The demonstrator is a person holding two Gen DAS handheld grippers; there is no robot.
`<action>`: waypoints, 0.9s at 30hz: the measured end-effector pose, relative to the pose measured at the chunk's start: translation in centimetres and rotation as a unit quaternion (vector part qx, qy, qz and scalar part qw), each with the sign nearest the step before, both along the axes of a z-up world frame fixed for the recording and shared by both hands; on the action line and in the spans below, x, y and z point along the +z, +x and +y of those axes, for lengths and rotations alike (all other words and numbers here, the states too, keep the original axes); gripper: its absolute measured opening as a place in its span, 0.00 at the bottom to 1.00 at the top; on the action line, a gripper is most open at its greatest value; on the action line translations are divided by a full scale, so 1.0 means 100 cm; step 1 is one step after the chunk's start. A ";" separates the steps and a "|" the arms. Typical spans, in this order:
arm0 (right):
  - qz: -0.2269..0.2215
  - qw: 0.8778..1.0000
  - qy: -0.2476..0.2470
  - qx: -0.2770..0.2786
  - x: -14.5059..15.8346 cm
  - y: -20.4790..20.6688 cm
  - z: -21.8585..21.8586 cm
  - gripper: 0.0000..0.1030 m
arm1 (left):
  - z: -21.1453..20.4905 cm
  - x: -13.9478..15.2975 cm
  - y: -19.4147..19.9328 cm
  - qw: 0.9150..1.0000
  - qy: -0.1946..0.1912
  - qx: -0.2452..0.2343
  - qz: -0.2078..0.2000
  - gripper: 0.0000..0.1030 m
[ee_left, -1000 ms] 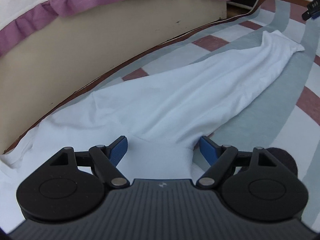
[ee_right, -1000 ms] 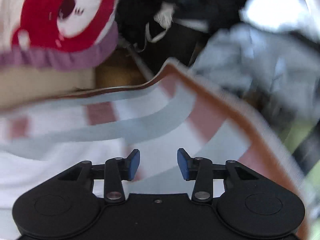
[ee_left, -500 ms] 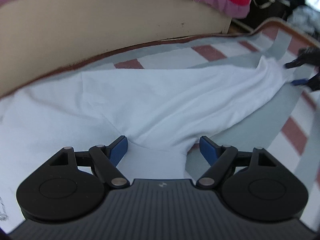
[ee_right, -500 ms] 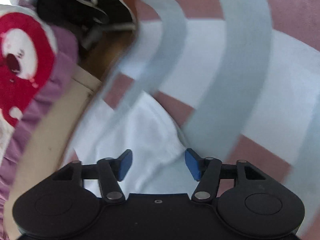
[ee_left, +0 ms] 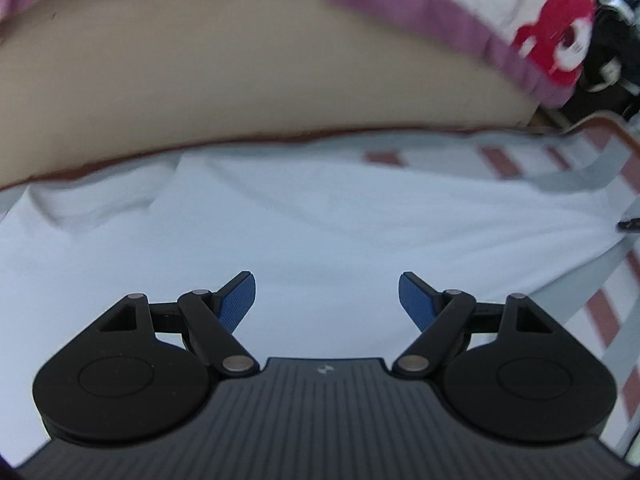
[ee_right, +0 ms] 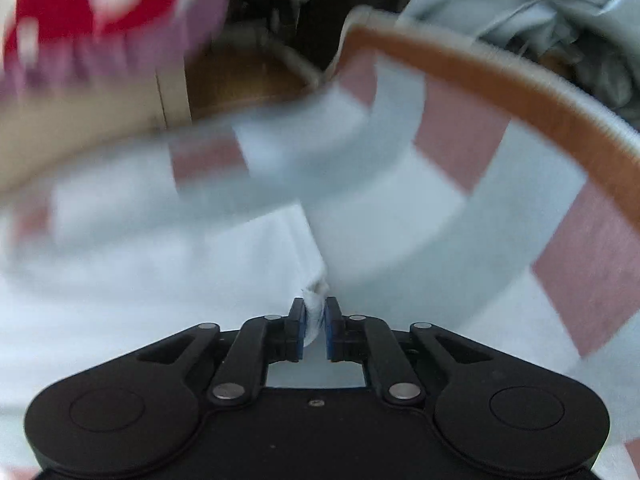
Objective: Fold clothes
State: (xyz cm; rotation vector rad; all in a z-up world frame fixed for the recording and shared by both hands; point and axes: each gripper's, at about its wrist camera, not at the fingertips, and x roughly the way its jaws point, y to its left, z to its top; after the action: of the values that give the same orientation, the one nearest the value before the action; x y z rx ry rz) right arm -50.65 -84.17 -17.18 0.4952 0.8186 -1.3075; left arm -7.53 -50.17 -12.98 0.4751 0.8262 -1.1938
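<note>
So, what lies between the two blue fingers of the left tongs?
Only the white garment, lying flat on the striped mat. The left tongs are open and grip nothing; the left wrist view shows this.

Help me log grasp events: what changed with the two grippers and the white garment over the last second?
The right gripper, open a second ago, swung down to the white garment and has shut on a corner of it. The left gripper stays open over the garment, which now lies spread wider before it. The striped mat stays underneath.
</note>
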 end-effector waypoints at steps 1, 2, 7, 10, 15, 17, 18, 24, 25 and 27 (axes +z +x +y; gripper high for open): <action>0.013 1.000 -0.016 -0.009 0.000 0.002 0.005 0.24 | 0.008 0.000 0.004 1.000 0.013 -0.001 -0.007 0.76; 0.029 0.999 -0.019 -0.019 -0.001 0.004 0.006 0.31 | 0.015 0.000 0.008 1.000 0.027 -0.003 -0.013 0.76; 0.223 0.969 -0.102 -0.031 0.014 0.030 0.032 0.43 | 0.053 -0.002 0.029 0.994 0.094 -0.010 -0.046 0.77; 0.194 0.970 -0.142 -0.028 0.033 0.042 0.054 0.49 | 0.098 0.007 0.051 0.991 0.118 0.006 -0.067 0.77; -0.057 0.995 -0.077 0.009 0.071 0.104 0.082 0.56 | 0.189 0.029 0.105 0.980 0.142 0.114 -0.076 0.77; -0.131 0.990 -0.012 0.044 0.082 0.141 0.094 0.56 | 0.224 0.037 0.122 0.971 0.153 0.159 -0.097 0.77; -0.160 0.984 0.018 0.071 0.087 0.162 0.104 0.56 | 0.240 0.038 0.127 0.965 0.156 0.177 -0.115 0.77; -0.185 0.939 0.127 0.261 0.122 0.299 0.202 0.56 | 0.325 0.028 0.155 0.952 0.116 0.276 -0.068 0.77; -0.185 0.930 0.135 0.288 0.127 0.318 0.223 0.56 | 0.336 0.025 0.156 0.950 0.113 0.286 -0.055 0.77; -0.190 0.910 0.154 0.336 0.133 0.350 0.259 0.56 | 0.353 0.020 0.156 0.948 0.108 0.298 -0.035 0.77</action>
State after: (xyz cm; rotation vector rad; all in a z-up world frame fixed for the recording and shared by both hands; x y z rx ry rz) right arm -15.69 -58.26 -3.85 0.6209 0.7704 -0.4235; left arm 8.07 -14.87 -11.02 0.4011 0.9560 -0.5276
